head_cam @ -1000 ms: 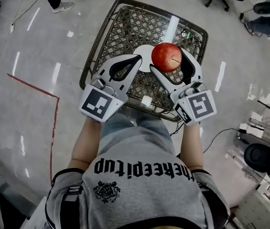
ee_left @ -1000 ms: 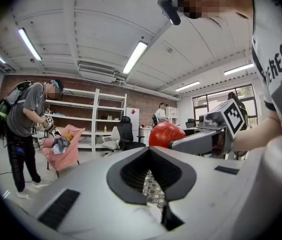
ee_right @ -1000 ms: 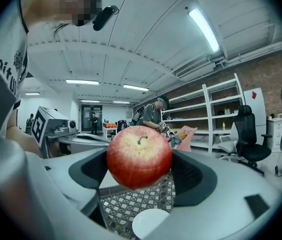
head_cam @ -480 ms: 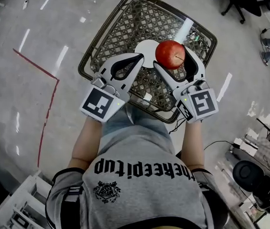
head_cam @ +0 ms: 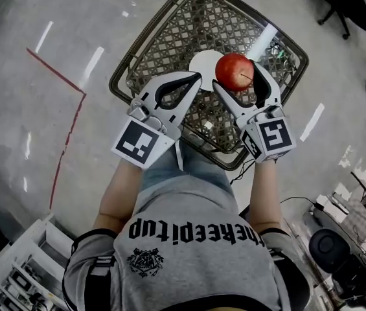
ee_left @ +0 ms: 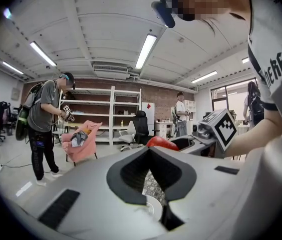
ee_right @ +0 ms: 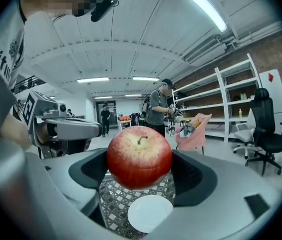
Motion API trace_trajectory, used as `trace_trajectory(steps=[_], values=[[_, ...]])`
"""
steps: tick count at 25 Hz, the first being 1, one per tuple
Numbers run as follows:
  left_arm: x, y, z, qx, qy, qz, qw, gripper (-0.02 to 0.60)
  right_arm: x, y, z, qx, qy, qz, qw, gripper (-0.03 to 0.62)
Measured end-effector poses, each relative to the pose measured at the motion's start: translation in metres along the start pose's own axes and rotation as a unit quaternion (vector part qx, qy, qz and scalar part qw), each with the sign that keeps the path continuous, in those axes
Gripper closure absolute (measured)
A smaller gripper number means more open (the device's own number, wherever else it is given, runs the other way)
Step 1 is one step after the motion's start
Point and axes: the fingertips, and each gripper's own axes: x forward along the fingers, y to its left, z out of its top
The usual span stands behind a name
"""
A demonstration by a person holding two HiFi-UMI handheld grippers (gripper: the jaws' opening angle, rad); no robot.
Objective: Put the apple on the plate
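A red apple (head_cam: 235,72) is held above the mesh table, with my right gripper (head_cam: 237,76) shut on it. In the right gripper view the apple (ee_right: 139,156) fills the space between the dark jaw pads, and the white plate (ee_right: 149,213) lies below it. From the head view the plate (head_cam: 201,63) sits on the table just left of the apple and is partly hidden by it. My left gripper (head_cam: 193,80) hangs next to the plate's near left side, shut with nothing in it. The left gripper view shows the apple (ee_left: 161,142) beyond its closed jaws.
The plate rests on a square wire mesh table (head_cam: 170,37) with a dark rim. A white tube (head_cam: 263,41) lies at its far right. Office chairs (head_cam: 344,5), cables and people stand around on the grey floor, which carries a red line (head_cam: 66,128).
The head camera has shifted, so the table sits further right and up in the picture. Both grippers keep their pose, and the apple stays held over the plate's right edge.
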Motion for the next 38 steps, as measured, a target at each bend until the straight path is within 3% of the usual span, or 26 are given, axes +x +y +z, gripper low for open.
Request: trace_trajectory(steps=[38], values=[[0.028,0.029,-0.102,-0.055,0.059,-0.008,0.9967,0.56,0.08,-0.018,-0.172,0.022,0.137,-0.001,0.99,0.189]])
